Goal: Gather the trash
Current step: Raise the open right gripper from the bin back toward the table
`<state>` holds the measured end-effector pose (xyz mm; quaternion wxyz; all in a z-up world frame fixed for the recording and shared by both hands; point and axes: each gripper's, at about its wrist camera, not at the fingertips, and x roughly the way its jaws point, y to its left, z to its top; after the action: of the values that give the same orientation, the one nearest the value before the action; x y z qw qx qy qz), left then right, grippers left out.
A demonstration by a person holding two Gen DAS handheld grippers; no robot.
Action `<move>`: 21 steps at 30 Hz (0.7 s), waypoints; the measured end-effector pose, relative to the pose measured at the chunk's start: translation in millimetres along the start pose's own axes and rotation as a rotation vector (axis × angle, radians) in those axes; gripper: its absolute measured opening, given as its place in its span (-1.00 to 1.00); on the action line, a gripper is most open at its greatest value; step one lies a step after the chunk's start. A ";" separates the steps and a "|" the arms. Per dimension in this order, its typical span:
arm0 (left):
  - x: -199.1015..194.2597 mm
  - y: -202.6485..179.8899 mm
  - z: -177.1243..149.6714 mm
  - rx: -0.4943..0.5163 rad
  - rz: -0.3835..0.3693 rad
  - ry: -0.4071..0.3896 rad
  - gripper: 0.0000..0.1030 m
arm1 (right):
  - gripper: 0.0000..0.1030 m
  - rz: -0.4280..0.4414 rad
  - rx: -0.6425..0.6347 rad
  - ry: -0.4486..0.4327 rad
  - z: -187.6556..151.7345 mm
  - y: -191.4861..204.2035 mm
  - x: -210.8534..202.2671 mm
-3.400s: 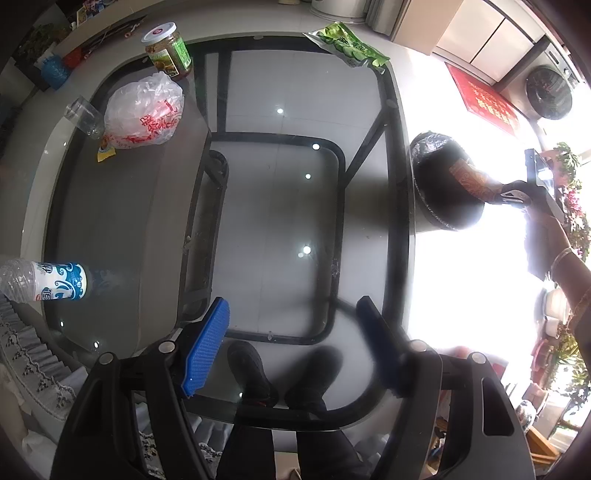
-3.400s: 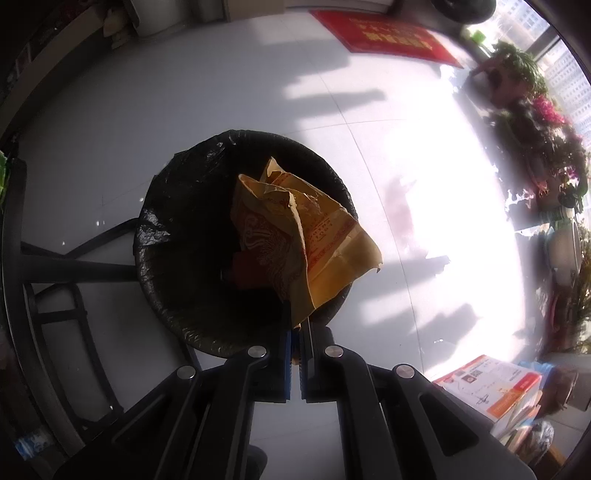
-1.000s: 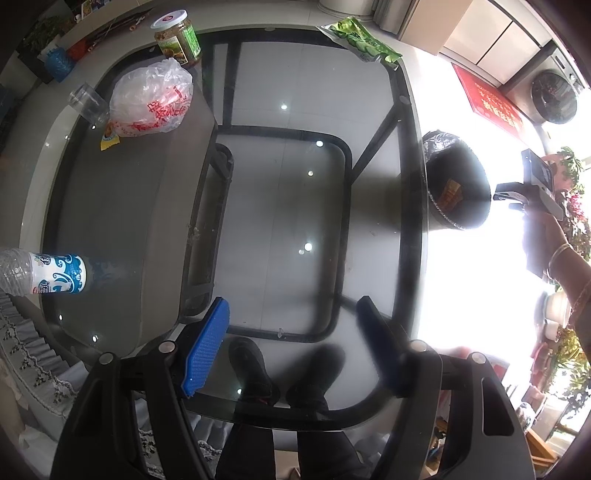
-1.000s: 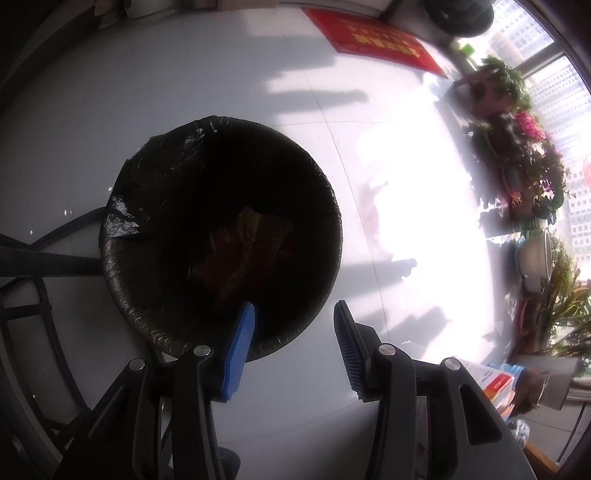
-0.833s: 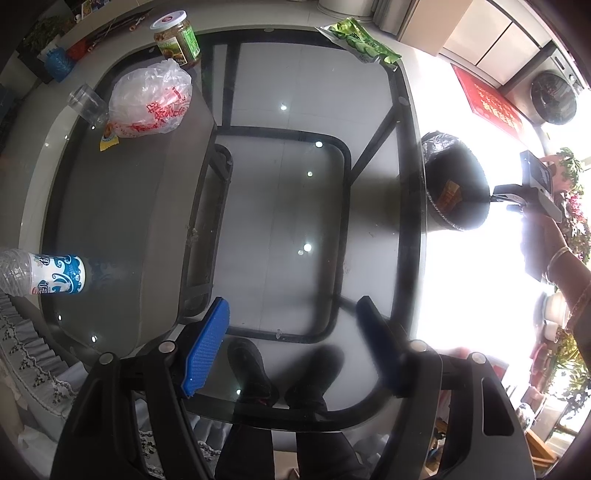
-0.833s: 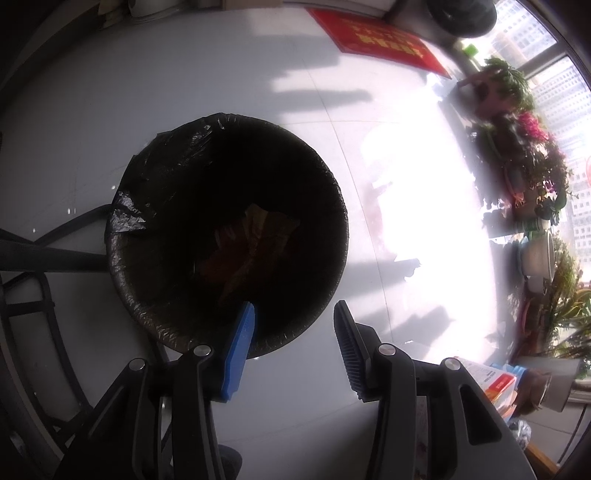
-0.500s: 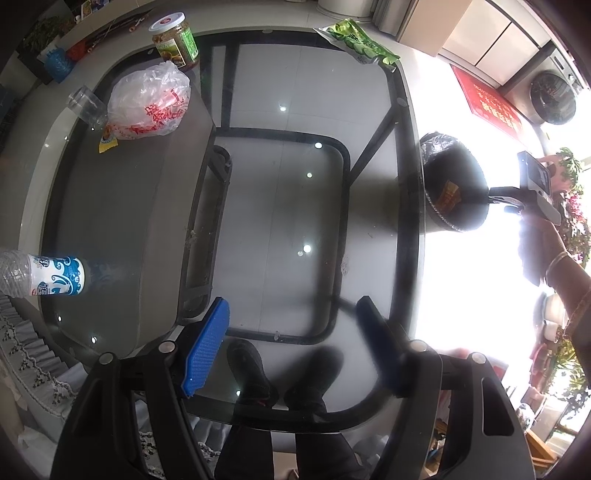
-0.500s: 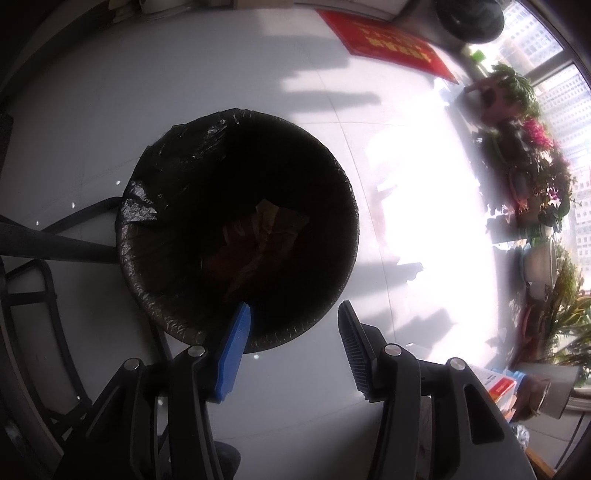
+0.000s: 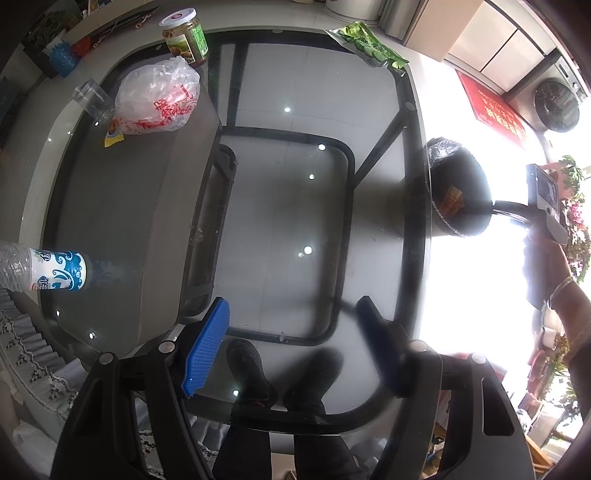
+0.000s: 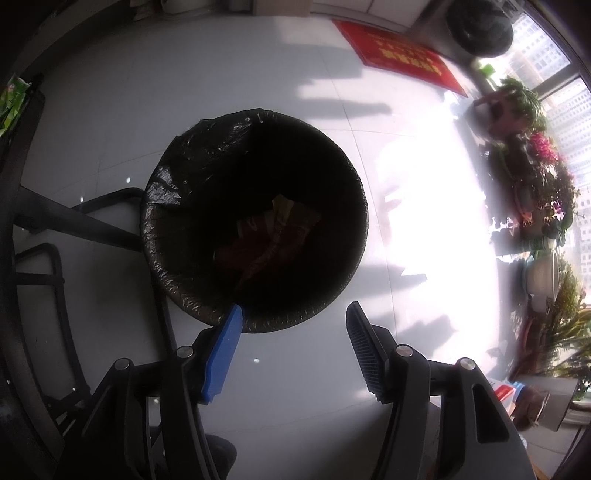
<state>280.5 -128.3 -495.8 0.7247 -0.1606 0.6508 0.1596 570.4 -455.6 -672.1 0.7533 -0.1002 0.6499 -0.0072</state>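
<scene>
A black-lined trash bin [image 10: 255,221] stands on the white floor beside the glass table [image 9: 122,206]. Crumpled yellow and red wrappers [image 10: 280,229] lie at its bottom. My right gripper [image 10: 293,347] hovers over the bin's near rim, its jaws opening with nothing between them. My left gripper [image 9: 291,343] hangs open and empty above the table's near edge. On the table lie a white plastic bag with red print [image 9: 157,101], a water bottle [image 9: 44,271] on its side, a clear cup [image 9: 90,98], a jar [image 9: 184,35] and a green packet [image 9: 365,42]. The bin [image 9: 458,188] shows at right in the left wrist view.
A red mat [image 10: 399,55] lies on the floor beyond the bin. Potted plants [image 10: 532,158] line the bright window side at right. The table's black frame [image 10: 55,218] runs left of the bin. A person's shoes [image 9: 280,376] show through the glass.
The right gripper's jaws have spread wider and it has drifted, so the bin now sits further right and up in its view. The left gripper has stayed still.
</scene>
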 end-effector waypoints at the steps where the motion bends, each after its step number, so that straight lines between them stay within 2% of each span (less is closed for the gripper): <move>1: 0.1 0.3 -0.1 0.000 0.000 -0.001 0.37 | 0.14 0.000 -0.009 -0.007 -2.4 2.5 -3.4; 12: 0.1 9.0 0.0 -0.016 0.000 -0.011 0.37 | 0.14 0.035 -0.114 -0.067 -32.9 30.5 -44.3; 15: -0.7 12.9 0.9 -0.023 -0.001 -0.015 0.37 | 0.21 0.042 -0.140 -0.089 -41.5 38.8 -59.4; 21: -2.0 20.0 -0.6 -0.037 -0.005 -0.021 0.37 | 0.24 0.092 -0.207 -0.144 -58.3 62.7 -96.3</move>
<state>271.0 -110.7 -494.4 0.7289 -0.1737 0.6396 0.1716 490.8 -388.9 -595.9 0.7832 -0.1477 0.5953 0.1019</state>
